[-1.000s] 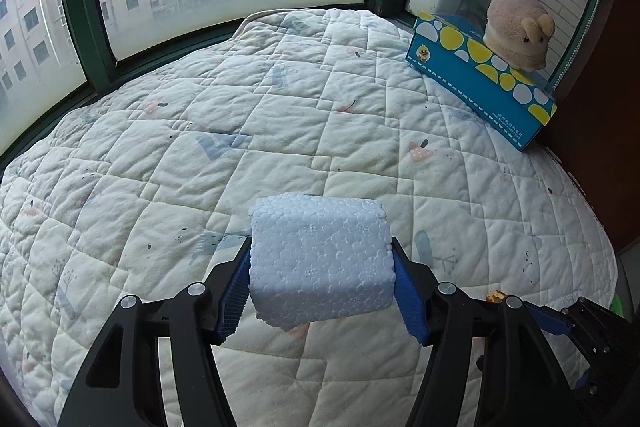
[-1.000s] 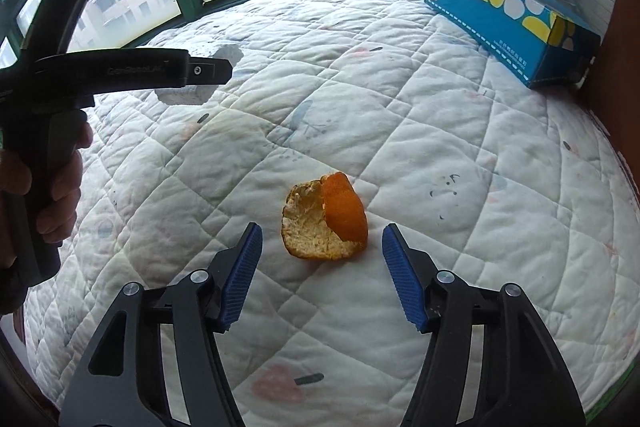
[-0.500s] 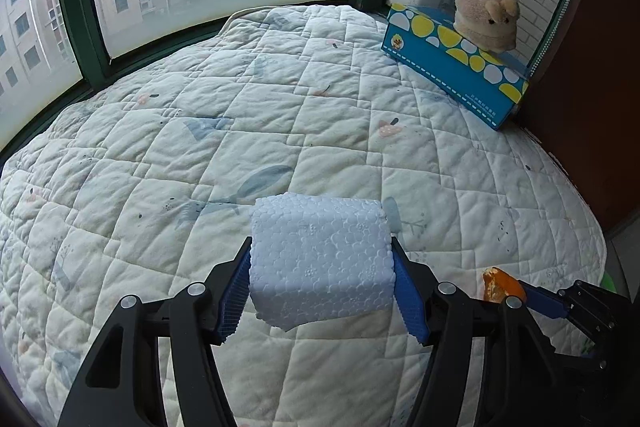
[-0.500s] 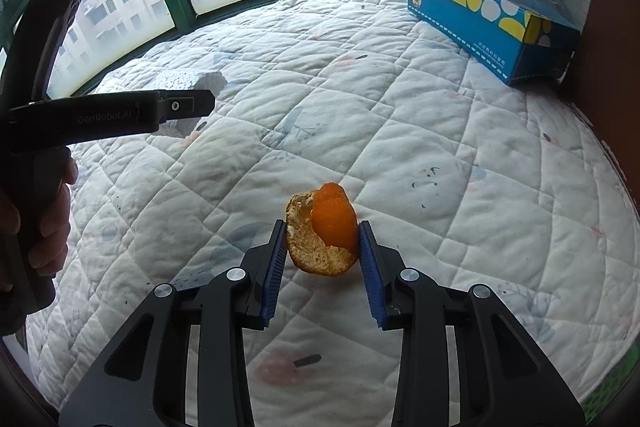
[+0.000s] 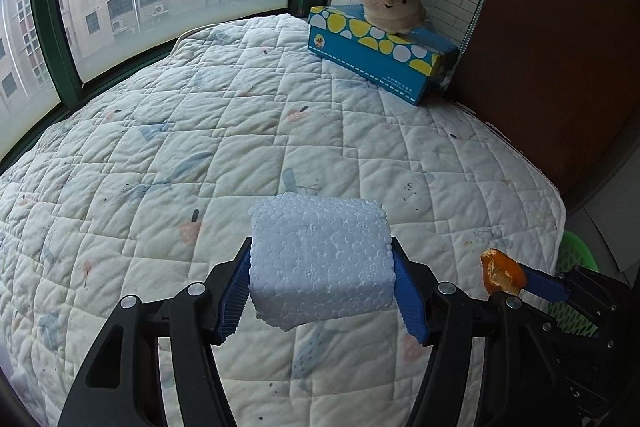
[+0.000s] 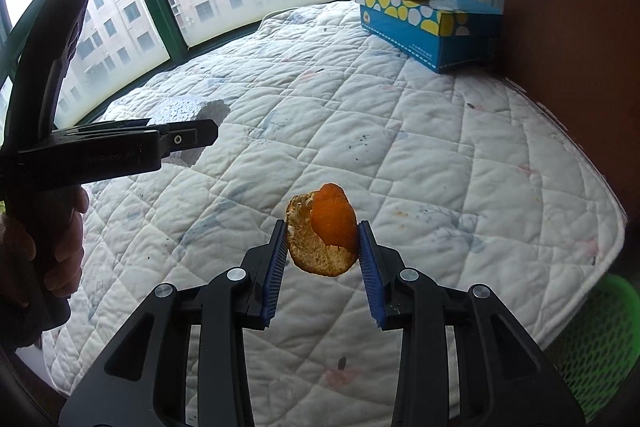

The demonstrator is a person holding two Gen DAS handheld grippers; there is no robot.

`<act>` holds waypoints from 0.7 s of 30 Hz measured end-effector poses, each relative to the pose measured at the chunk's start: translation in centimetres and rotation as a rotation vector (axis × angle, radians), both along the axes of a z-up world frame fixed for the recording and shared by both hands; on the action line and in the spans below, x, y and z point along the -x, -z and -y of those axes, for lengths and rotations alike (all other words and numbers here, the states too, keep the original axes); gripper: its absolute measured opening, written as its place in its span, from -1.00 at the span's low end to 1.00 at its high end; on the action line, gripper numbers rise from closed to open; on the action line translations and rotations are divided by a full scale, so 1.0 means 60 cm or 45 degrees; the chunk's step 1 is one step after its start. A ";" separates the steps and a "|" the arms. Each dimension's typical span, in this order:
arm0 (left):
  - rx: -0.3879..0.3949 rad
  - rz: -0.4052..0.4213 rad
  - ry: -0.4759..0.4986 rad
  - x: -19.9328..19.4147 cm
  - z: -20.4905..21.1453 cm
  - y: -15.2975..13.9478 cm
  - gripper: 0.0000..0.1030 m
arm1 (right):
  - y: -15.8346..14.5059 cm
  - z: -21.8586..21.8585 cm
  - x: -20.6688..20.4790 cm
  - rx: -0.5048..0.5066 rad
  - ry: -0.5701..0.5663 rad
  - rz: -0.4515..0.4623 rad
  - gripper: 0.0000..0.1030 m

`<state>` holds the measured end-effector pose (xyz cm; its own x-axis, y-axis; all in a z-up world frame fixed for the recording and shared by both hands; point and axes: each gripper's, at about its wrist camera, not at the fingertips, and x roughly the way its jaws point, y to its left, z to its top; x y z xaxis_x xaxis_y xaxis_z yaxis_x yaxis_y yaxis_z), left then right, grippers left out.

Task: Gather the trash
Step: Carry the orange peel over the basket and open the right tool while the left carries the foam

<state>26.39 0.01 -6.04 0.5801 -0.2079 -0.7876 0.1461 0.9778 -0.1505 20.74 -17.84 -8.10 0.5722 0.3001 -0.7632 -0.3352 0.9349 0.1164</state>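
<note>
- The left gripper (image 5: 322, 291) has its fingers clamped on the two side faces of a white foam block (image 5: 320, 259), held in the air above the quilt-covered bed (image 5: 240, 131), over the half of the bed nearer the camera.
- The foam looks very light and stiff but crumbly; one corner is already broken ragged. A squeeze across the broad flat sides, as here, should hold it, though hard pressure would likely dent it or shed beads.
- The right gripper (image 6: 323, 247) has its fingers closed on a piece of orange peel (image 6: 322, 231), lifted clear of the bed near its right edge.
- The peel is light, curled and bendy, waxy outside and pithy inside; it could buckle or slip if pinched at a thin rim, so the thick middle is the safer hold.
- A green mesh basket (image 6: 600, 339) shows below the bed's right edge, probably the place for the trash.
- At the far right corner of the bed sits a blue tissue box (image 5: 380, 51) with a plush toy (image 5: 394, 3) on top.
</note>
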 end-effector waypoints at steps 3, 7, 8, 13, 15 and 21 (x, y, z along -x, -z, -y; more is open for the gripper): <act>0.006 0.011 0.038 0.019 0.030 -0.009 0.20 | -0.008 0.027 0.022 -0.015 0.038 0.013 -0.30; 0.007 0.024 0.092 0.043 0.070 -0.020 0.20 | -0.019 0.063 0.051 -0.022 0.088 0.032 -0.30; 0.003 0.028 0.107 0.049 0.080 -0.022 0.20 | -0.022 0.073 0.059 -0.022 0.103 0.039 -0.30; 0.002 0.045 0.169 0.075 0.131 -0.033 0.20 | -0.030 0.127 0.095 -0.029 0.185 0.063 -0.30; 0.004 0.049 0.196 0.084 0.151 -0.036 0.20 | -0.031 0.150 0.108 -0.025 0.217 0.064 -0.30; 0.014 0.047 0.281 0.104 0.218 -0.037 0.20 | -0.026 0.222 0.146 -0.002 0.323 0.054 -0.30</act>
